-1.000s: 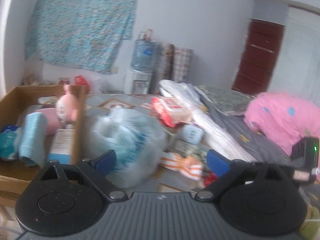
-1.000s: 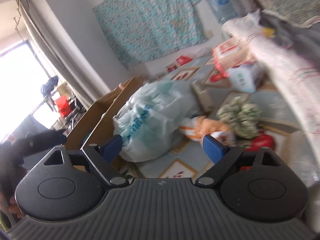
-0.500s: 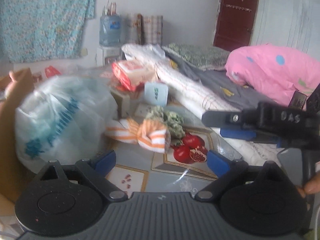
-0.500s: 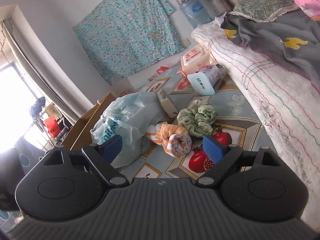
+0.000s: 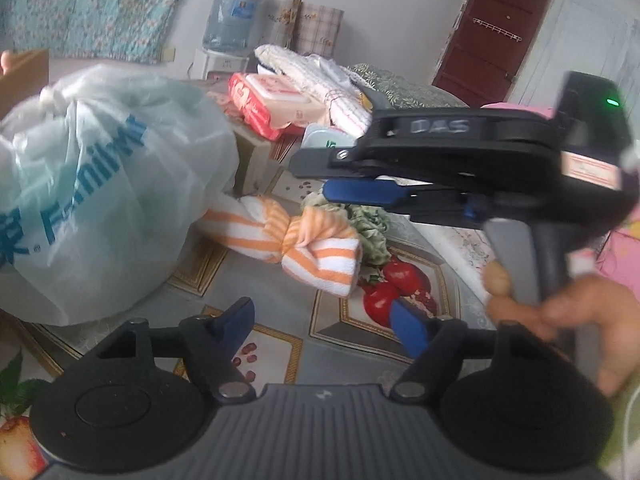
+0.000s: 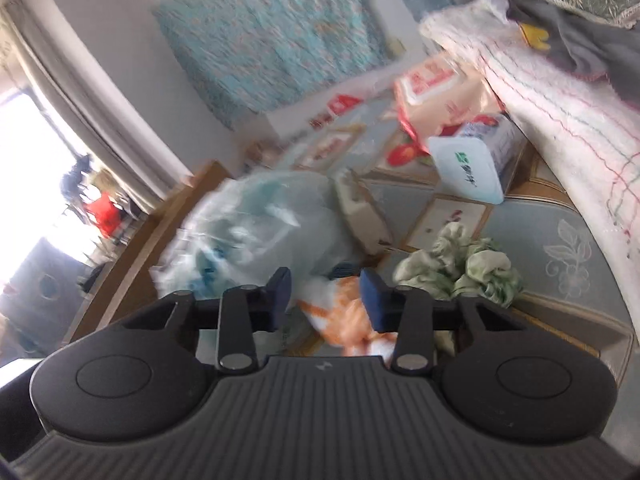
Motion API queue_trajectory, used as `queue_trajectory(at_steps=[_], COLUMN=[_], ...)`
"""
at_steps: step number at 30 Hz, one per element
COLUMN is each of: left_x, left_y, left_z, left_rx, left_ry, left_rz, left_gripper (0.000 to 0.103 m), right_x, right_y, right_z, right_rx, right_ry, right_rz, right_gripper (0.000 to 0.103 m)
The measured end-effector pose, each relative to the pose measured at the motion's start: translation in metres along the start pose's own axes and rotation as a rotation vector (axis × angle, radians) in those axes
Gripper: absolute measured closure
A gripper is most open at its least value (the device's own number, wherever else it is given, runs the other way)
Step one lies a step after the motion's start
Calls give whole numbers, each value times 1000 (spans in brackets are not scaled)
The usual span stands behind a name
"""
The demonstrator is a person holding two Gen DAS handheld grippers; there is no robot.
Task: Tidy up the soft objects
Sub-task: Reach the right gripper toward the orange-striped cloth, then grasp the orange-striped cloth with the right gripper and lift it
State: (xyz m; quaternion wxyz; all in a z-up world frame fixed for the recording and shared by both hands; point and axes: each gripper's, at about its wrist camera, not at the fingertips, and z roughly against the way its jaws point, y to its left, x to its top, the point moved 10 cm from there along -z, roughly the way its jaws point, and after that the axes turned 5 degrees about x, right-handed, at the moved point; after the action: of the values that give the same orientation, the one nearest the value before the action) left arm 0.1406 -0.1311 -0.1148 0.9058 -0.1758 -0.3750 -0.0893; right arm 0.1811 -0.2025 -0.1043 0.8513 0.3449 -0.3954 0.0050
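The right gripper (image 5: 320,178) reaches level over the towel (image 5: 304,236), its fingers (image 6: 370,294) closing around the towel beside the bag (image 5: 92,196). The left gripper (image 5: 326,322) hangs short of the towel, closing on nothing. Only the left view shows the hand (image 5: 568,316).

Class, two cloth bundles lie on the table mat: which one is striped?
The orange-and-white knotted towel, lying beside the plastic bag. The other bundle, the green scrunched cloth, is mottled green, not striped.
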Motion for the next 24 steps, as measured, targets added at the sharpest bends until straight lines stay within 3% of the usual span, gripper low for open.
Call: queue_trajectory(at_steps=[2,8,11,14,19,24], left_x=[0,-1,-2,-1,-1,0], left_y=[4,11,15,22,28,28], left_z=[-2,-1,-1,-2,-2,-10], left_rx=[-14,-94,-113,-89,-69,-35], left_ry=[5,20,33,24,24,32], left_rz=[11,37,45,46,51,40], left_gripper=[28,27,26,22,23,25], right_x=[-4,-31,-43,-53,-43,-37], right_y=[-6,-1,4,7,5,-6], right_z=[-8,-4,-1,-4,2,-14], right_rx=[-28,-6,54,106,90,57], right_ry=[35,120,153,173,121,130], right_rz=[-9,-79,-163,-236,-252,-269], right_gripper=[66,64,64,64,63,62])
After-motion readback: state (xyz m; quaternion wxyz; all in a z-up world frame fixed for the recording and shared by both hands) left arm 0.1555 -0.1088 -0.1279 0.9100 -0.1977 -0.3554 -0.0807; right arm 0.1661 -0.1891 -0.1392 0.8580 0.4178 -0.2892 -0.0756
